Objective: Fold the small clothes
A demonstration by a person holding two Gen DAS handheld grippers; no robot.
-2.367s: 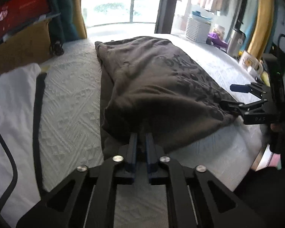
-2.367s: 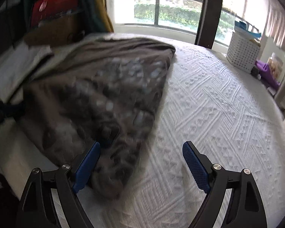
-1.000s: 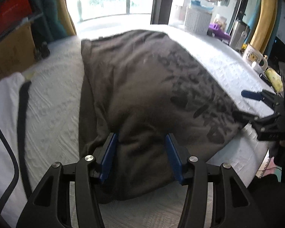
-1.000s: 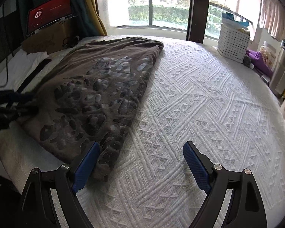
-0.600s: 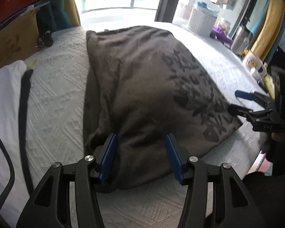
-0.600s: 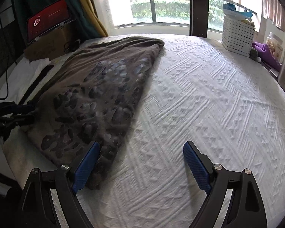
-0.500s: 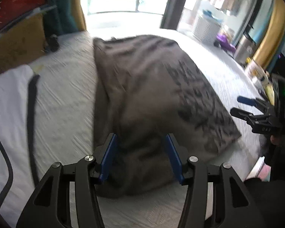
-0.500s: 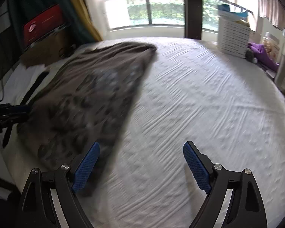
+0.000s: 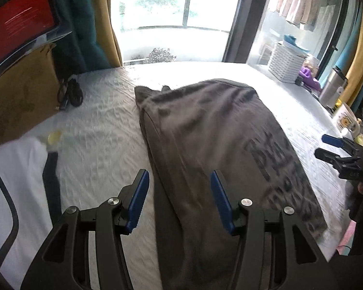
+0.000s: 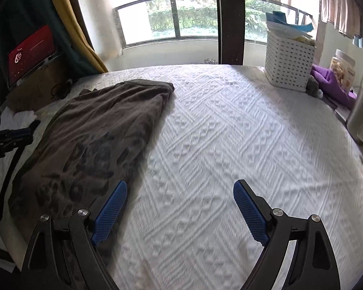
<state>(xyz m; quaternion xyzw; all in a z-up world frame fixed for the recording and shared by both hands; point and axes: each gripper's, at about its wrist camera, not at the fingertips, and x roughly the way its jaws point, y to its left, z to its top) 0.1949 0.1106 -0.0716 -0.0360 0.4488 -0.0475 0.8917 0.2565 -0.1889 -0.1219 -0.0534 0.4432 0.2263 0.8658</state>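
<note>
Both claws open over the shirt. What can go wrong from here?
1. The shirt is folded lengthwise in layers; the left claw straddles its near left edge and may pinch only the top layer, undoing the fold.
2. The right claw hangs mostly over bare bedspread; closing there likely grabs bedding.
3. The shirt's near end seems close to the bed edge, so a tug could slide it off.

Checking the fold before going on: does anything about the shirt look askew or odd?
The brown shirt lies slantwise on the white bedspread, its near end wider than its far end. A lower layer pokes out along its left edge. Nothing looks spilled or damaged.
</note>
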